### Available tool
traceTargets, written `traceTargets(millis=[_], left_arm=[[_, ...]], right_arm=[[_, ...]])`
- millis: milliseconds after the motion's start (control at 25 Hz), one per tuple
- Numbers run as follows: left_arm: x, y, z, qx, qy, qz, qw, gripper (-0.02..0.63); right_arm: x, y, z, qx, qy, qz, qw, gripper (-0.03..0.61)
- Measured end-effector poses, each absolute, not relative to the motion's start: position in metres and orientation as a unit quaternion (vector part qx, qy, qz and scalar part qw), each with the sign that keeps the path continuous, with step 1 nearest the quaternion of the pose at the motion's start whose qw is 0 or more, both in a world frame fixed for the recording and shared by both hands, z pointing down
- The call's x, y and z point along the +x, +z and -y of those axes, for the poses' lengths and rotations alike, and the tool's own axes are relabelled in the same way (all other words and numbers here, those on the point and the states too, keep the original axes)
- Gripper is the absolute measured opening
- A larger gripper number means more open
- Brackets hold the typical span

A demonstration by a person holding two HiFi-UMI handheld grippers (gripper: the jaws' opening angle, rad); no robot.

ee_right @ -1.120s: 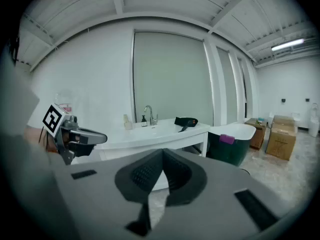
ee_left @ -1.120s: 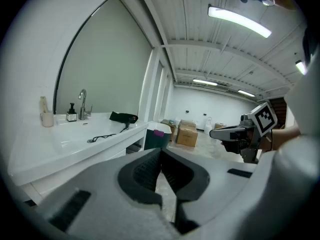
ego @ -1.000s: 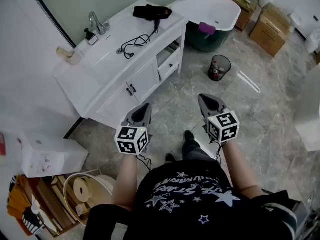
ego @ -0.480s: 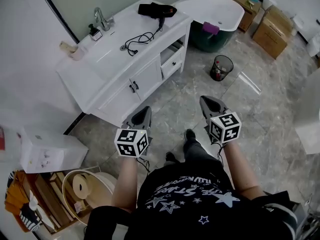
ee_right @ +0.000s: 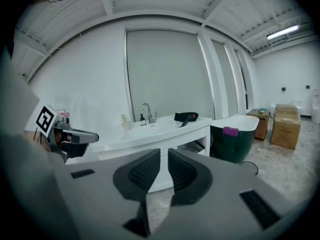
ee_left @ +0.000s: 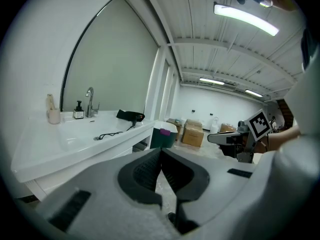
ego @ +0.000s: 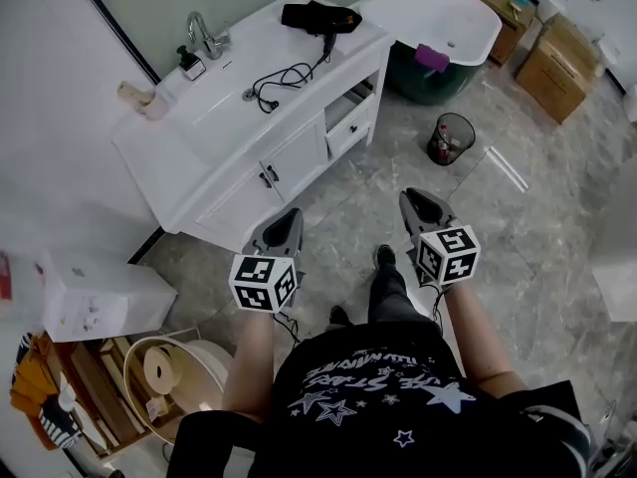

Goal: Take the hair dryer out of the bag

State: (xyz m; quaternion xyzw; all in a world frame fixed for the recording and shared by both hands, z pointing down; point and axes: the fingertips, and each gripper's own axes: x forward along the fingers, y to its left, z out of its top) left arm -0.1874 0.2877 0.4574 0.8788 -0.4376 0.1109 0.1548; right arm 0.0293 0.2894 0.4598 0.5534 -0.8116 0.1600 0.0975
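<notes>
Head view: at the left a white vanity (ego: 164,155) stands against the wall, with a tap (ego: 204,36) over its basin. The black hair dryer (ego: 320,16) lies on the counter's right end, its cord (ego: 279,80) trailing toward the basin; whether a bag is around it I cannot tell. Nearer, over the floor and well apart from it, the left gripper (ego: 287,215) is clenched on nothing. The right gripper (ego: 412,197) has just been easing its jaws apart a crack, nothing between them. Beyond it stands a waste bin (ego: 451,137).
</notes>
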Motion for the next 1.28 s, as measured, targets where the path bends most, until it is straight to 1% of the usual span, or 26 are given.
traceTargets(millis=[120,160,280,360,400,440,480,520,600,680,760,920,1120,1280], left_arm=[[-0.179,0.460,-0.266,0.874,0.114,0.447,0.156,0.012],[-0.177,0.459,-0.256,0.870,0.112,0.453,0.156,0.012],[-0.171,0.455,-0.226,0.857,0.102,0.481,0.154,0.012],[-0.166,0.454,-0.205,0.846,0.102,0.500,0.157,0.012],[-0.164,0.455,-0.195,0.841,0.102,0.507,0.159,0.012],[-0.161,0.455,-0.186,0.838,0.101,0.511,0.163,0.029],[-0.158,0.456,-0.177,0.835,0.100,0.514,0.167,0.074],[-0.154,0.456,-0.169,0.833,0.098,0.517,0.171,0.092],[-0.143,0.456,-0.154,0.830,0.100,0.520,0.172,0.095],[-0.133,0.456,-0.140,0.829,0.105,0.523,0.171,0.100],[-0.124,0.454,-0.127,0.827,0.104,0.526,0.172,0.115],[-0.103,0.449,-0.104,0.823,0.101,0.533,0.169,0.117],[-0.082,0.447,-0.082,0.816,0.104,0.547,0.159,0.117],[-0.072,0.446,-0.072,0.810,0.103,0.556,0.154,0.117]], right_arm=[[0.036,0.466,-0.264,0.540,0.167,0.818,0.102,0.043],[0.038,0.467,-0.255,0.534,0.171,0.822,0.102,0.056],[0.046,0.471,-0.222,0.511,0.181,0.833,0.107,0.131],[0.054,0.474,-0.198,0.502,0.189,0.836,0.113,0.148],[0.058,0.475,-0.186,0.498,0.193,0.838,0.113,0.169],[0.061,0.476,-0.175,0.494,0.197,0.839,0.112,0.186],[0.064,0.477,-0.164,0.491,0.199,0.841,0.111,0.211],[0.068,0.477,-0.153,0.489,0.200,0.842,0.111,0.231],[0.080,0.480,-0.132,0.494,0.198,0.839,0.115,0.290],[0.091,0.483,-0.114,0.499,0.199,0.835,0.120,0.311],[0.100,0.485,-0.098,0.503,0.200,0.832,0.125,0.357],[0.116,0.487,-0.073,0.499,0.191,0.834,0.134,0.351],[0.137,0.488,-0.046,0.494,0.185,0.839,0.133,0.302],[0.147,0.483,-0.032,0.490,0.176,0.845,0.123,0.302]])
